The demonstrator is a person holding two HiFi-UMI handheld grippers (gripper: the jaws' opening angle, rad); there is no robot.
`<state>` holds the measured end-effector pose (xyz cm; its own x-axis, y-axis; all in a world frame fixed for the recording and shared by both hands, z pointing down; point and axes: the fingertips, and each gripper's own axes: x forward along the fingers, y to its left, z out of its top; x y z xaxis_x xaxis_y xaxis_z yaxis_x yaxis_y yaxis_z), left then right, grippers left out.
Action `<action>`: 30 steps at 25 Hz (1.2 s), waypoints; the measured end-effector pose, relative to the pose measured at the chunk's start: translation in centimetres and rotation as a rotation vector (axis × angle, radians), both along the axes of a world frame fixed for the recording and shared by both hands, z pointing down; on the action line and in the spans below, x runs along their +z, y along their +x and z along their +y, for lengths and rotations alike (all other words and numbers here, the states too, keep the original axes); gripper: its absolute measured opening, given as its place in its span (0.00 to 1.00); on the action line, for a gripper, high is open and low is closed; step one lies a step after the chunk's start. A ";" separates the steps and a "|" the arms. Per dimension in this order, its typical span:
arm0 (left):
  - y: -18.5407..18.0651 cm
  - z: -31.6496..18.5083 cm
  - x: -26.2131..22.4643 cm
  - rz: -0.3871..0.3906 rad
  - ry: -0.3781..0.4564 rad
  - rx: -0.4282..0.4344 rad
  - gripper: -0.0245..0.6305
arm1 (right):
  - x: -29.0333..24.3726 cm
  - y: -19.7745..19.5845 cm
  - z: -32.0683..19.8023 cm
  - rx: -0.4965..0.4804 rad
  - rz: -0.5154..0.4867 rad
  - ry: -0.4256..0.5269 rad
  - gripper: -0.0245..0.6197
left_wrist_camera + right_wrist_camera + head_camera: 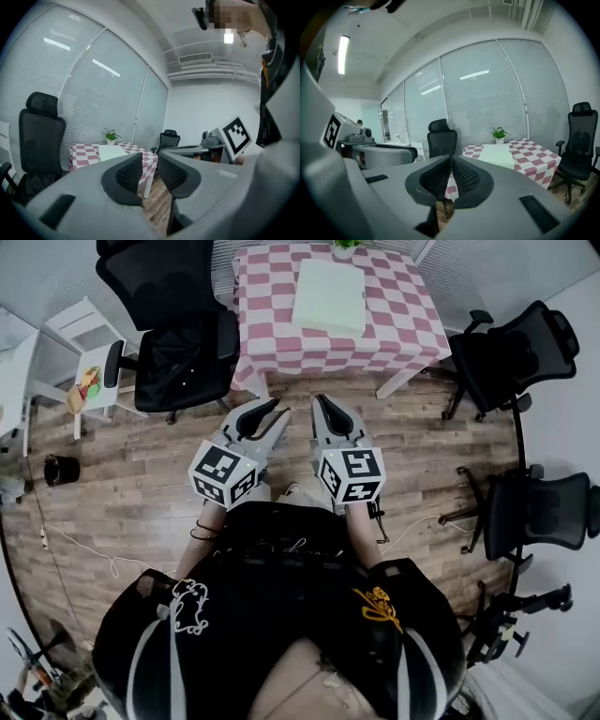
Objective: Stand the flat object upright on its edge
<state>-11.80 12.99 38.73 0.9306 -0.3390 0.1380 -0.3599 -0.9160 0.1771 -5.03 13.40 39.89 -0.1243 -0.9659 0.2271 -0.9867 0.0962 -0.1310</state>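
The flat, pale, square slab (pixel 330 296) lies face down near the middle of a small table covered with a pink-and-white checked cloth (pixel 403 329). It is not on its edge. A little green plant in a white pot (pixel 345 245) stands just behind it at the table's far side. In the left gripper view the slab (pixel 111 152) shows as a thin light sheet on the cloth. In the right gripper view it (pixel 499 153) lies in front of the plant (pixel 499 134).

Both grippers are held side by side close to the person's body, over the brown wood-plank floor (pixel 141 474) and well apart from the table. They point roughly toward it. The left gripper (pixel 274 413) has its jaws drawn in narrow, with only a sliver of gap between the dark ribbed pads (pixel 129 174) and nothing in it. The right gripper (pixel 321 407) has its jaws pressed together, pad against pad (pixel 464 177), and is empty. Each gripper carries its cube with square markers nearest the person.

A tall black office chair (pixel 178 324) stands against the table's left side. Two more black chairs (pixel 511 352) stand to the right.
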 end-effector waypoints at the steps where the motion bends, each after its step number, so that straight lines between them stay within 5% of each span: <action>1: 0.0 0.0 0.0 -0.001 -0.001 -0.002 0.21 | 0.0 0.1 0.0 -0.002 -0.003 -0.001 0.08; 20: 2.8 2.0 1.9 -0.037 -0.026 -0.021 0.21 | 2.5 4.0 2.2 -0.012 -0.037 -0.040 0.08; 30: 2.4 -3.2 2.9 -0.063 -0.020 -0.043 0.21 | 3.5 4.5 -2.1 -0.017 -0.047 -0.053 0.08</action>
